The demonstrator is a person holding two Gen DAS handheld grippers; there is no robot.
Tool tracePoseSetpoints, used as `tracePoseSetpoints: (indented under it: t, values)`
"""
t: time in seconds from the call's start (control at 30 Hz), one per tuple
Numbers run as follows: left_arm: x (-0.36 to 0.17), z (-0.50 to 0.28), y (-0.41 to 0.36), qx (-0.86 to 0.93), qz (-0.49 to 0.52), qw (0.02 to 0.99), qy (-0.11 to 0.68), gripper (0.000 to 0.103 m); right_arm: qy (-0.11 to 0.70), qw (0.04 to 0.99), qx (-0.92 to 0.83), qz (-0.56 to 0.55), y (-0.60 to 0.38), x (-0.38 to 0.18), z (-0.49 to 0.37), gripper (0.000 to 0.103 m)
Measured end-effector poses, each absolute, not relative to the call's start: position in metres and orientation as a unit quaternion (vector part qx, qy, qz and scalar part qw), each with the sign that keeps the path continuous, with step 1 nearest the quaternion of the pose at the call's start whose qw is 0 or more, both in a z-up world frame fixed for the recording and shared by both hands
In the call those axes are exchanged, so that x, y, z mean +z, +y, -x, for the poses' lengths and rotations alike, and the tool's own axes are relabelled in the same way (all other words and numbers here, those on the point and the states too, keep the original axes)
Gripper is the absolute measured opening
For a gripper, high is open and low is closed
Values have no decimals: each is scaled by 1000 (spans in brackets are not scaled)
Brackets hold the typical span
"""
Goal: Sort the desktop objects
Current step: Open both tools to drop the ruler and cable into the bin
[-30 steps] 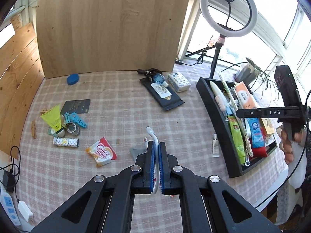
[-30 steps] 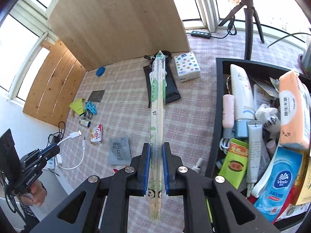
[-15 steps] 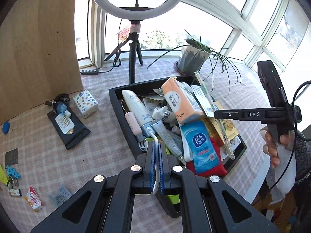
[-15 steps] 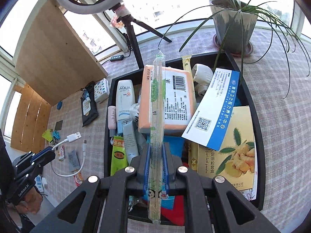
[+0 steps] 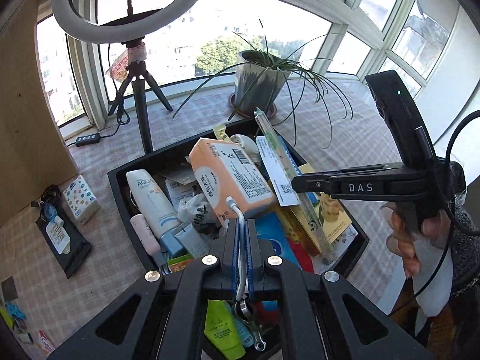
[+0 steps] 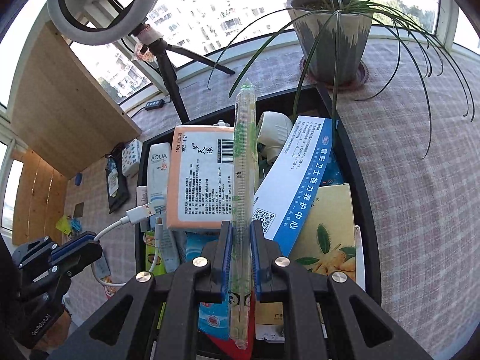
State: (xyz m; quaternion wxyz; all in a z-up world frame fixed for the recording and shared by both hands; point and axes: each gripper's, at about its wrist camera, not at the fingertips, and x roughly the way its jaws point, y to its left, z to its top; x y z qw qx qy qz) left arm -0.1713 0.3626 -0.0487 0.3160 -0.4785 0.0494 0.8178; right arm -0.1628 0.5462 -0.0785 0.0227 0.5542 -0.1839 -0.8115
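Left claw (image 5: 243, 234) is pinching a white USB cable (image 5: 238, 219), low center frame over the black tray (image 5: 120, 177). Right claw (image 6: 241, 240) grips wrapped chopsticks (image 6: 244, 156) above it too.

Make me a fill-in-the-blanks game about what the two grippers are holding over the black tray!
1. The left gripper is shut on a white ____.
2. The right gripper holds wrapped ____.
3. Both grippers hang above the black ____.
4. The tube reading AQUA lies ____ the tray.

Missing words: cable; chopsticks; tray; in
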Motion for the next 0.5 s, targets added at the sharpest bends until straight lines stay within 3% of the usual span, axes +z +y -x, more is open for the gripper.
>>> tracePoseSetpoints:
  t: [0.07, 0.1, 0.13, 0.2, 0.5]
  values:
    - [-51, 172, 367, 815, 486, 309, 60, 17, -178, 18, -811, -556, 546, -78, 165, 16]
    - [-52, 171, 366, 818, 483, 306, 62, 22, -176, 14, -811, -557, 545, -77, 167, 25]
    - [-51, 170, 365, 820, 480, 305, 63, 22, -176, 10, -814, -554, 545, -75, 167, 33]
    - [-52, 171, 361, 822, 479, 303, 62, 22, -171, 6, -819, -548, 543, -72, 166, 39]
    - [-57, 180, 318, 827, 485, 281, 38, 22, -161, 18, -818, -552, 526, -67, 169, 40]
